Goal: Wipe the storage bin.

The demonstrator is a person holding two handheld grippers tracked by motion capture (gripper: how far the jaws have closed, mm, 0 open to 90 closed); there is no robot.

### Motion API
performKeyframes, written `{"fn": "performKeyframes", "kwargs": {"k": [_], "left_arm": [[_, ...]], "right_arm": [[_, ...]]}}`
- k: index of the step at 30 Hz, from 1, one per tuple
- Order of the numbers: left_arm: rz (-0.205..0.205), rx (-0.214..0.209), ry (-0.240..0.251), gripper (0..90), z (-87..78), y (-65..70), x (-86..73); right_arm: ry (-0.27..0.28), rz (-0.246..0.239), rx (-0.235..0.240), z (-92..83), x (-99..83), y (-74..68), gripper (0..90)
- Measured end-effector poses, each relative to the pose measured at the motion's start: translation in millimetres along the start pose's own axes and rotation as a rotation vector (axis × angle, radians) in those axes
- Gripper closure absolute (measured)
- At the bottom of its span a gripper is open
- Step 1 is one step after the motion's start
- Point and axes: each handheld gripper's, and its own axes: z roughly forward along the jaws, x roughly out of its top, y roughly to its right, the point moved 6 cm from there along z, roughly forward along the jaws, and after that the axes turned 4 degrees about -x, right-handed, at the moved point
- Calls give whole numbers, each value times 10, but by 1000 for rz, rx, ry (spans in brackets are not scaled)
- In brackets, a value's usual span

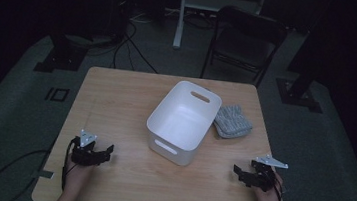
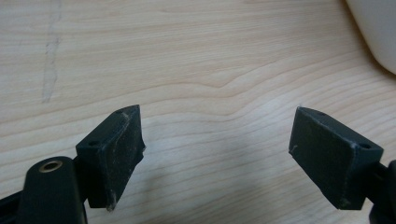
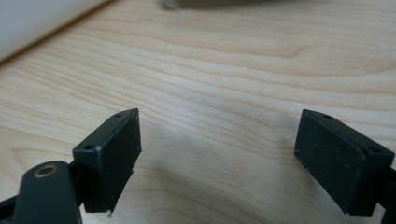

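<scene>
Wooden desk [image 1: 116, 104], pale grain, rounded corners; no brand, label or writing readable on anything here.

Left gripper [image 1: 109, 152]: near the desk's front left corner, held in the person's left hand [image 1: 76, 176], pointing toward the middle of the desk. Jaws spread wide, nothing between them; in the left gripper view [image 2: 217, 154] bare wood lies between and ahead of the black pads, and a corner of the white bin shows at the upper right. A faint pale streak [image 2: 50, 65] marks the wood at far left.

Open room: a broad bare stretch of desk between the left gripper and the bin, and along the whole front edge between the two grippers.

White plastic bin [image 1: 159, 120]: middle of the desk, set at an angle, slot handles in both short walls. Inside looks empty.

Grey knitted cloth [image 1: 233, 120]: folded, lying flat just beside the bin's right wall, close to the desk's right edge.

Right gripper [image 1: 235, 173]: near the front right corner, held in the right hand [image 1: 269, 196], pointing inward. Jaws spread wide, nothing between them; the right gripper view [image 3: 217, 156] shows bare wood ahead, the bin wall at the upper left.
</scene>
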Motion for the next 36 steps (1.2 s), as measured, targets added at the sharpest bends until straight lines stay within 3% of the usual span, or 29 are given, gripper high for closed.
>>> {"fn": "performKeyframes", "kwargs": {"k": [3,8,16,20,36], "left_arm": [[-30,-13,-13,179,24,-26,-31],[-25,4,-40,179,72,-6,-56],[-49,98,-85,180,99,-59,-71],[-67,112,-82,171,116,-70,-59],[-102,153,-83,167,132,-91,-43]], "right_arm": [[0,13,-15,8,1,18,141],[-8,6,-69,12,-3,59,138],[-15,-5,-106,21,-5,63,138],[-31,-42,-138,37,-10,33,131],[-32,-42,-137,38,-10,33,131]]}}
